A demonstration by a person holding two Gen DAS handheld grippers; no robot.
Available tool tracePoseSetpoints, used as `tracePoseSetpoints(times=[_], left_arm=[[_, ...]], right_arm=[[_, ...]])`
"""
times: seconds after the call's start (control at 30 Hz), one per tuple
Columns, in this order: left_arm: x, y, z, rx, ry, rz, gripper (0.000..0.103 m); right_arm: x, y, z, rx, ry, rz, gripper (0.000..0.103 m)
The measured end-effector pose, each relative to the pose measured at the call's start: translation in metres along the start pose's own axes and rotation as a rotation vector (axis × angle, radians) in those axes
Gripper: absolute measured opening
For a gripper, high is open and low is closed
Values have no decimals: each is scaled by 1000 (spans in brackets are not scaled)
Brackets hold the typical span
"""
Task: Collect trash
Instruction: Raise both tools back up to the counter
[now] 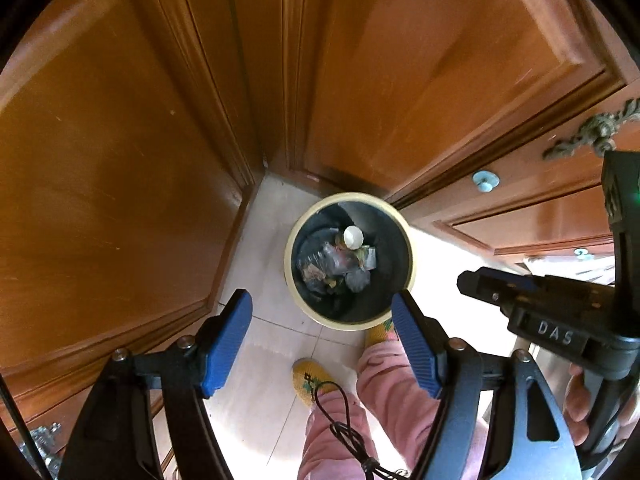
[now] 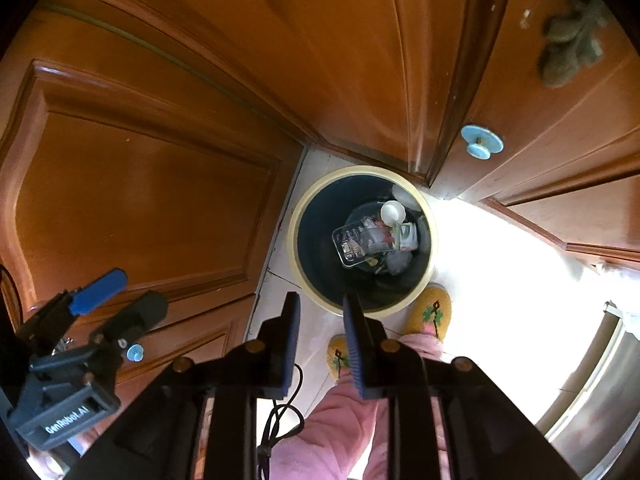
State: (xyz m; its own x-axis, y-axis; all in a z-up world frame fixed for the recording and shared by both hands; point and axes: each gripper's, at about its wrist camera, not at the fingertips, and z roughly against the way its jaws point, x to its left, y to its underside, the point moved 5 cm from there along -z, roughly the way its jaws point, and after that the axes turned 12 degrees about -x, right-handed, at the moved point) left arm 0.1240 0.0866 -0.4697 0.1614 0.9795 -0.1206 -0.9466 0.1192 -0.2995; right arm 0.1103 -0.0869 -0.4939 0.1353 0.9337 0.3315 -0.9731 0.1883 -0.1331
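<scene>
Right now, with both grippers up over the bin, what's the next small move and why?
Probably pull both back from the trash bin and go find more trash. The left gripper hangs wide open with nothing in it, the right gripper also holds nothing, and the clear plastic container already lies inside.

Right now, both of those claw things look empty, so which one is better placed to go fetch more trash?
Probably the left gripper: its fingers are spread wide and empty, ready to close on something. The right gripper is also empty but narrower. Both hover above the trash bin.
</scene>
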Motion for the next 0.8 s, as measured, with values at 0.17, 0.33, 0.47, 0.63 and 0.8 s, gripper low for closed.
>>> tracePoseSetpoints(times=[0.17, 0.33, 0.47, 0.63, 0.8], left_arm=[[-11, -13, 36, -34, 5, -19, 71], [-23, -32, 92, -88, 19, -39, 71], [-33, -53, 141, -174, 31, -68, 72], [-49, -80, 201, -294, 46, -119, 78], [-65, -113, 250, -442, 74, -145, 78]], right_arm=[[7, -3, 26, -35, 2, 9, 22], [27, -7, 80, -108, -9, 29, 22], [44, -14, 130, -203, -20, 48, 22], [61, -30, 194, -344, -15, 61, 22], [67, -53, 255, -493, 33, 84, 22]])
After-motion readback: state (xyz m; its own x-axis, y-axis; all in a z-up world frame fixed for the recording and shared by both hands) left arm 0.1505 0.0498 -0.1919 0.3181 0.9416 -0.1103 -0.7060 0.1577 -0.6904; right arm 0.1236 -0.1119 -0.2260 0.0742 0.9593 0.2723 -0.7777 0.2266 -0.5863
